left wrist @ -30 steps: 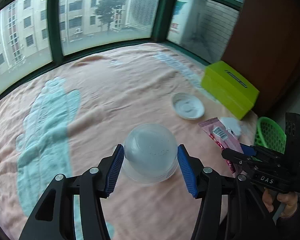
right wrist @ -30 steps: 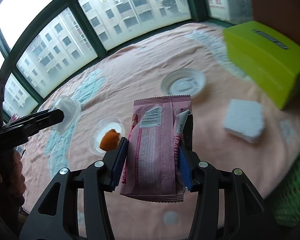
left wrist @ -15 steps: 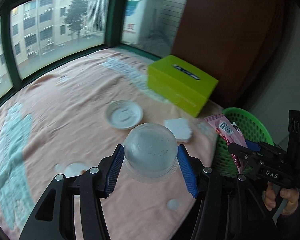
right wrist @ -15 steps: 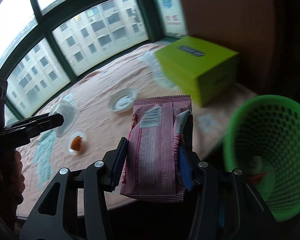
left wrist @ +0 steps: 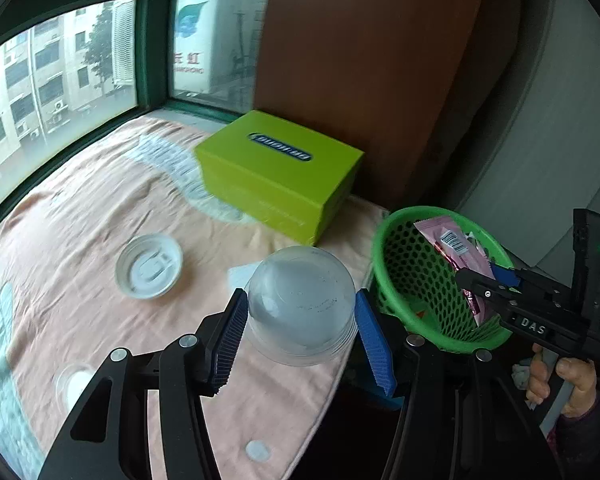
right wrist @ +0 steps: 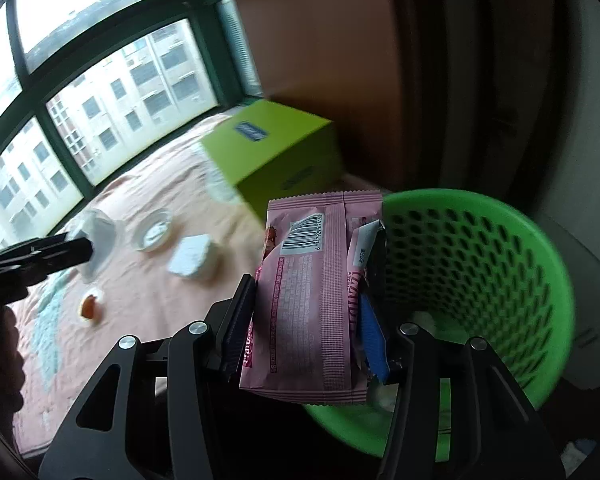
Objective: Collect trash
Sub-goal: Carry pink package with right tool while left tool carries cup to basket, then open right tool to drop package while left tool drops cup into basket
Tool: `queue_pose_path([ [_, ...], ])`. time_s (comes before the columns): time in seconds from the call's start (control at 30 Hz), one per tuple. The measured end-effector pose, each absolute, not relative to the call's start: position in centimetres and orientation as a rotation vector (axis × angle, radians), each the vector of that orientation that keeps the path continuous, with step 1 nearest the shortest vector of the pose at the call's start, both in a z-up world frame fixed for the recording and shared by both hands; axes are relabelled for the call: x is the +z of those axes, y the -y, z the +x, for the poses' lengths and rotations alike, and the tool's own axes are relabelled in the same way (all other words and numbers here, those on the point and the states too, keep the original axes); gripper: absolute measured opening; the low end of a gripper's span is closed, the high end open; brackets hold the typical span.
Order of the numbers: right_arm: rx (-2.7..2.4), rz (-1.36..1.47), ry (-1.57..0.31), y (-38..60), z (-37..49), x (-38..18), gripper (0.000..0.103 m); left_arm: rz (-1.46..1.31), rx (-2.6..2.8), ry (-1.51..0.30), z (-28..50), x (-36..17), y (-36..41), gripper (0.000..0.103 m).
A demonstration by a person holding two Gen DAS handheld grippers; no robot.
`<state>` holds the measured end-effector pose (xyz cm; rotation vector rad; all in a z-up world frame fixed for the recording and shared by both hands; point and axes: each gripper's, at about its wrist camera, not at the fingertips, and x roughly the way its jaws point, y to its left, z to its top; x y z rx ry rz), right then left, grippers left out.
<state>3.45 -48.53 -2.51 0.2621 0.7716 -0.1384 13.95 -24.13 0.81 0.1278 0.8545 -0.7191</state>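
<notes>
My left gripper is shut on a clear plastic cup, held upside down above the right edge of the peach cloth. To its right stands a green mesh basket just off the cloth's edge. My right gripper holds a pink snack wrapper over the basket's near-left rim. Its jaws are opening, with the wrapper still pressed between the pads. In the left wrist view the wrapper hangs inside the basket's mouth, held by the right gripper. The cup shows at far left in the right wrist view.
A yellow-green box sits at the cloth's back right, against a brown panel. On the cloth lie a white round lid, a white square pad and a small clear dish with an orange scrap. Windows line the back.
Both grippers have swung right across the cloth with their loads. The green basket has come into full view, and the pink wrapper now hangs over it.
</notes>
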Motion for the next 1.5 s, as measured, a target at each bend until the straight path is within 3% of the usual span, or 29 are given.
queue_pose_path([
  [0.3,-0.262,0.252,-0.797,52.8,2.2,-3.4,0.053,0.166,-0.777,-0.849,13.8,1.3,29.0,0.053],
  [0.4,-0.301,0.261,-0.792,54.0,1.7,-3.7,0.063,0.18,-0.791,-0.85,13.6,1.3,30.3,0.053],
  [0.63,-0.358,0.293,-0.789,56.2,0.5,-4.5,0.073,0.202,-0.837,-0.85,13.2,1.3,33.8,0.053],
  [1.4,-0.362,0.304,-0.702,56.8,-5.1,-2.7,0.079,0.262,-0.949,-0.92,10.4,-1.4,43.6,0.054],
  [1.5,-0.359,0.306,-0.701,56.6,-5.4,-2.7,0.079,0.248,-0.963,-0.938,10.1,-1.6,44.1,0.059],
])
